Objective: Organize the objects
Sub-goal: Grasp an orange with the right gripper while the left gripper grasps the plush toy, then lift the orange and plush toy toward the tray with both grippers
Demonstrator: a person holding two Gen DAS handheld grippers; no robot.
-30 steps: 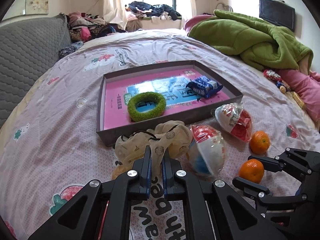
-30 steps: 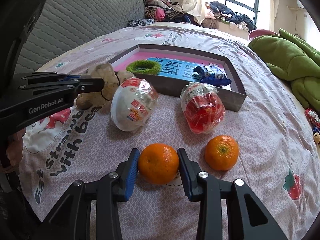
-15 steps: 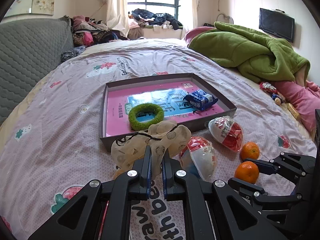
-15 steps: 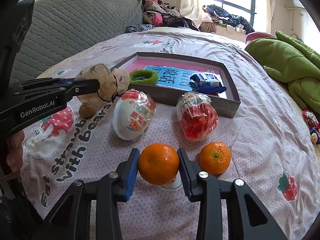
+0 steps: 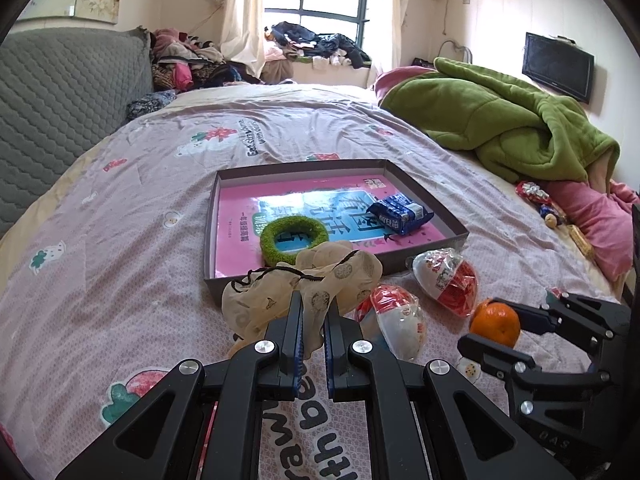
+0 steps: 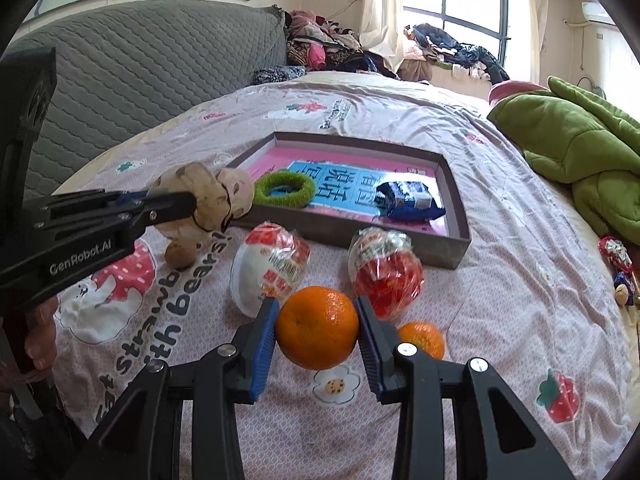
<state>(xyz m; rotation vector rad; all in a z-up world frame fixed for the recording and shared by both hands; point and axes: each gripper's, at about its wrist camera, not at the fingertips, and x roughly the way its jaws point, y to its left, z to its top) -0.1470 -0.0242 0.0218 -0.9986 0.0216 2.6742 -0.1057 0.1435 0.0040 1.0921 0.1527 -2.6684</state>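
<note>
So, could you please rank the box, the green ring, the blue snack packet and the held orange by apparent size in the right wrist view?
1. Box
2. Held orange, enlarged by nearness
3. Green ring and blue snack packet look alike

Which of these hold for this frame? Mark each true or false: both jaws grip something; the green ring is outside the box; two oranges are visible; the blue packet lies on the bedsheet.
1. Both grippers hold something. True: left gripper pinches the beige printed cloth pouch; right gripper clamps the round orange.
2. The fuzzy green ring lies outside the shallow grey box. False: inside.
3. Two oranges show. True: a second orange sits on the sheet.
4. The blue snack packet lies on the sheet. False: inside the box.
</note>
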